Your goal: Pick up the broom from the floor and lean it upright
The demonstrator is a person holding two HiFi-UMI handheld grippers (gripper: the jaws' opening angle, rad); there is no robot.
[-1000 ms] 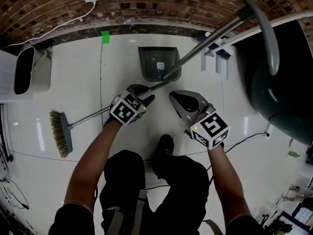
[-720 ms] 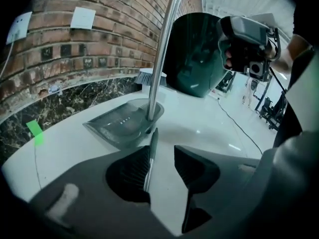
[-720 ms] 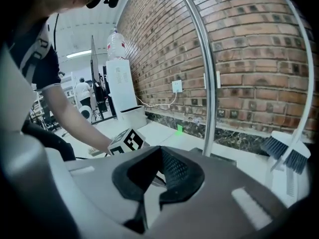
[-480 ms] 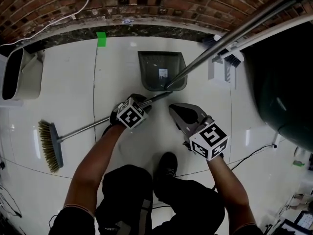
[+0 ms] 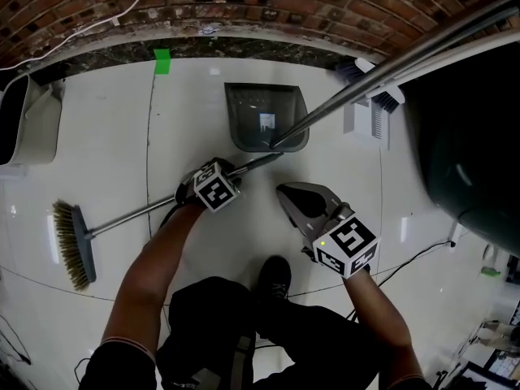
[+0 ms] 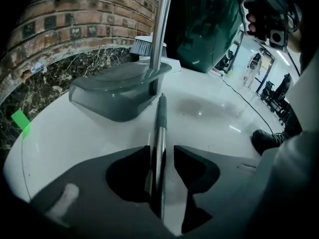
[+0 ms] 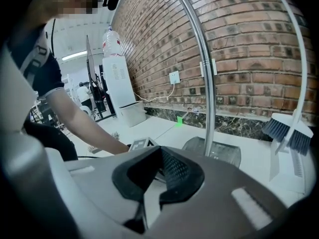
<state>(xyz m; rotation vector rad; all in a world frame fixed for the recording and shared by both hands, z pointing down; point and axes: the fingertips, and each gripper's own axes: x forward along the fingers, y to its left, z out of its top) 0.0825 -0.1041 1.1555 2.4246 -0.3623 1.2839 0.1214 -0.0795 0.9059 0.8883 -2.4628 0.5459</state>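
Your left claw [image 6: 162, 152] stands spread astride the handle of the broom [image 5: 130, 218], not yet clamped on it. The broom lies flat on the floor, bristles toward the floor's left edge, handle tip by the dustpan [image 5: 266, 116] near the wall. Your right claw [image 5: 283, 192] is closed and empty. Gripping, lifting and leaning the broom upright are all left to do.

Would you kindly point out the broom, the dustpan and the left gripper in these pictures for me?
broom [image 5: 130, 216]: head view, on its metal handle.
dustpan [image 5: 266, 119]: head view, inside the grey pan.
left gripper [image 6: 161, 152]: left gripper view, midway between its open fingers, over the broom handle.
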